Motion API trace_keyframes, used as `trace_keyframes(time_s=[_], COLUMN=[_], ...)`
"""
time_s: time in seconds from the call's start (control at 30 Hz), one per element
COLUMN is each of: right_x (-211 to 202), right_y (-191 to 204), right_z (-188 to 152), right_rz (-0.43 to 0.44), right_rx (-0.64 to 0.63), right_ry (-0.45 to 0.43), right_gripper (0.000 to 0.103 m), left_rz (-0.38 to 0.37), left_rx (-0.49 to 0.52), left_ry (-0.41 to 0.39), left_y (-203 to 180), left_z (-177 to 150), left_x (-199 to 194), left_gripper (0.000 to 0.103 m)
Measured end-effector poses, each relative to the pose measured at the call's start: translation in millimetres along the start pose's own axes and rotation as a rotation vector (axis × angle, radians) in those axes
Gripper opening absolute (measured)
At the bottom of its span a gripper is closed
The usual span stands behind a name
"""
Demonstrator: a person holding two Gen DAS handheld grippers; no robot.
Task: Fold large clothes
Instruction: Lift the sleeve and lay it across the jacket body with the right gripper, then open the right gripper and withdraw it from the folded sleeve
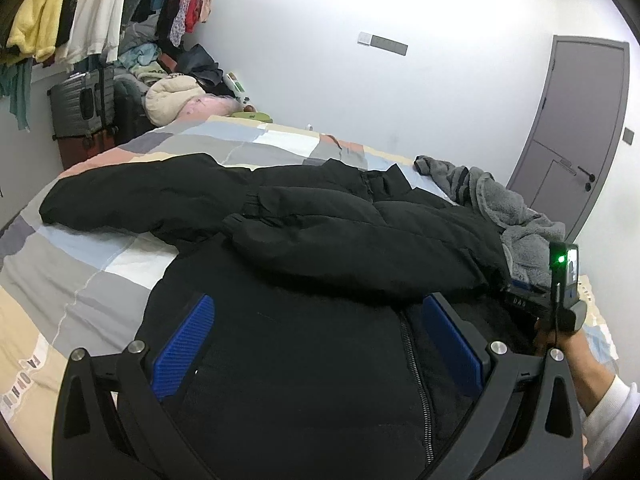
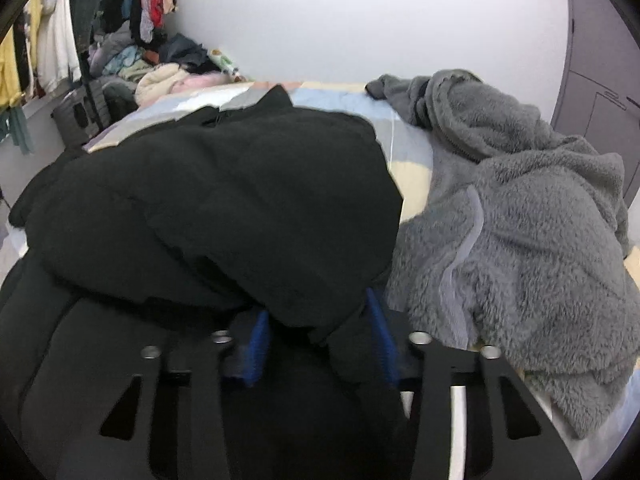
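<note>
Left gripper (image 1: 320, 344) gaping above black puffer jacket (image 1: 304, 240), touching nothing; right gripper (image 2: 320, 340) pinching jacket's near edge for next fold; jacket spread across patchwork bed (image 1: 80, 272); grey fleece (image 2: 520, 220) heaped beside, awaiting turn

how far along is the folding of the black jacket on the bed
Early. One sleeve already lies folded across the black jacket. The right gripper has its fingers around a bunch of jacket fabric; the left gripper hangs open above the front. The other sleeve lies spread out, and the grey fleece is untouched.
</note>
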State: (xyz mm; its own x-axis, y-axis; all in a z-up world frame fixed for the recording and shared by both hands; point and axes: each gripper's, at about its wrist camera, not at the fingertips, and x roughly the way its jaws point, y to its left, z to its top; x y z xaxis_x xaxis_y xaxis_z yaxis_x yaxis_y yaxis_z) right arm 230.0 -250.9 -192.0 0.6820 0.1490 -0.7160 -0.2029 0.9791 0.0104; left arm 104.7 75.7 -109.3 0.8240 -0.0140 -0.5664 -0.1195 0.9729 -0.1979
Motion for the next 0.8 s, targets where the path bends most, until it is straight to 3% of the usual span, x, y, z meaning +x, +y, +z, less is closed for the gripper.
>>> trace_keyframes(time_s=[0.1,0.3,0.47,0.57,0.8], right_x=[-7.5,-14.7,-12.4,-11.3,-35.1], right_y=[-4.2,-12.1,-32.0,-35.7,-25.5], right_z=[9.8,18.3,18.2,13.4,11.6], right_rz=[0.016,-0.014,-0.021,-0.010,0.020], right_rx=[0.042,0.085,0.141,0.147,0.132], right_ry=[-0.050,-0.106,-0.109,-0.091,-0.078], right_gripper=[0.028,0.025,0.025,0.025,0.048], left_rz=[0.001,-0.018,-0.006,-0.033,-0.039], left_rx=[0.004,0.020,0.073,0.057,0.054], left_ry=[0.027,0.034,0.021,0.044,0.044], left_y=[-5.0,-18.3,-28.2,-27.2,-28.7], left_z=[-1.3,-2.3,-6.1,-7.8,-4.7], left_x=[4.0,-0.7,-6.6,-6.4,-8.7], left_gripper=[0.103,0.103,0.103,0.103,0.103])
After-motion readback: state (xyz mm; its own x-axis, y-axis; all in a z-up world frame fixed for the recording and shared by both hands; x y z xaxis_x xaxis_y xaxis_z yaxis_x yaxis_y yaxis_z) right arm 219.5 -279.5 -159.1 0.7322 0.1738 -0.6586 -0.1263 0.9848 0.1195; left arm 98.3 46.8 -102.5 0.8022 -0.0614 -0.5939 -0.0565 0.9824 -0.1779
